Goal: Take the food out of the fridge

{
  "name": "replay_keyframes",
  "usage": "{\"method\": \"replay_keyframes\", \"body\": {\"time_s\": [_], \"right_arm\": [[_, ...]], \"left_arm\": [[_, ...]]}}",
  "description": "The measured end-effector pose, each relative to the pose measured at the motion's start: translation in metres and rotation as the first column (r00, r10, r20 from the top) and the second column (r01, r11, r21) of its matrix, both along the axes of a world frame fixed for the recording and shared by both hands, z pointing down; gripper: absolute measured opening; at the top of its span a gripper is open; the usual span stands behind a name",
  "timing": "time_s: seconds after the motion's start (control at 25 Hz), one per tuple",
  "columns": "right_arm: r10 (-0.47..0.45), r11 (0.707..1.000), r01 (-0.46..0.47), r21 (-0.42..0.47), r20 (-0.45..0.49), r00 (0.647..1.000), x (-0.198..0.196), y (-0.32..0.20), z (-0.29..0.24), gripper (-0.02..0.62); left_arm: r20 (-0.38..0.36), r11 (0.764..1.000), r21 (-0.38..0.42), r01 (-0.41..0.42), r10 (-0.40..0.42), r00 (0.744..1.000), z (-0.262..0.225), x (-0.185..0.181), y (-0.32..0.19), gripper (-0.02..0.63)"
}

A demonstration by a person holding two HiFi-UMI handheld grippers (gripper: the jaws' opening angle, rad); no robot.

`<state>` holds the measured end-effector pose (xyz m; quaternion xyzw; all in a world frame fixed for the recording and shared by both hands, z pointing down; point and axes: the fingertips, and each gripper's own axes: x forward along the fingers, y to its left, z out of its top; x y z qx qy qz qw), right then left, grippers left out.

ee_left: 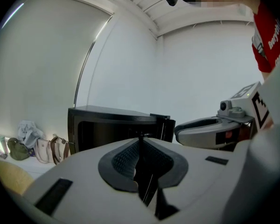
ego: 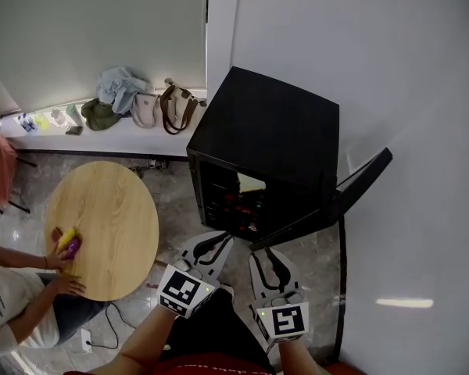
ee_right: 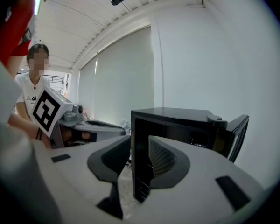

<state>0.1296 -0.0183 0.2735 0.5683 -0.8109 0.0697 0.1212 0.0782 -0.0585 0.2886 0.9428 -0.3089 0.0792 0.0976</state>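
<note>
Food (ego: 248, 184) sat inside the fridge (ego: 273, 123) in the head view, just ahead of the left claw (ego: 213, 242) and right claw (ego: 267, 258), the door (ego: 361, 181) swung aside for access. In the left gripper view the left claw was clenched and empty. In the right gripper view the right claw stood released with nothing between its jaws, probably readied for grasping.

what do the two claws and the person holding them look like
Both match: the left claw and right claw are light grey and curved, lined inside with dark grey ribbed pads. Each carries a white cube printed with black square markers. No cables show on them. The person wears a red top with white print.
</note>
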Motion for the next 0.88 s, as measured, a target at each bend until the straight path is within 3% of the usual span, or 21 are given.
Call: {"method": "replay_keyframes", "body": {"time_s": [0.36,0.6,0.88], "right_arm": [[-0.029,0.995,0.026,-0.093,-0.033,0.999,-0.008,-0.061,0.098,0.127],[-0.044,0.995,0.04,-0.087,-0.054,0.998,-0.012,-0.081,0.17,0.127],[-0.047,0.997,0.035,-0.07,-0.179,0.983,-0.002,-0.13,0.247,0.169]], "left_arm": [[0.018,0.999,-0.036,0.007,-0.007,1.0,0.09,0.0,-0.057,0.028],[-0.008,0.999,-0.018,0.04,-0.04,0.999,0.16,-0.005,-0.074,0.028],[-0.049,0.997,0.027,0.072,-0.071,0.996,0.224,-0.01,-0.101,0.028]]}}
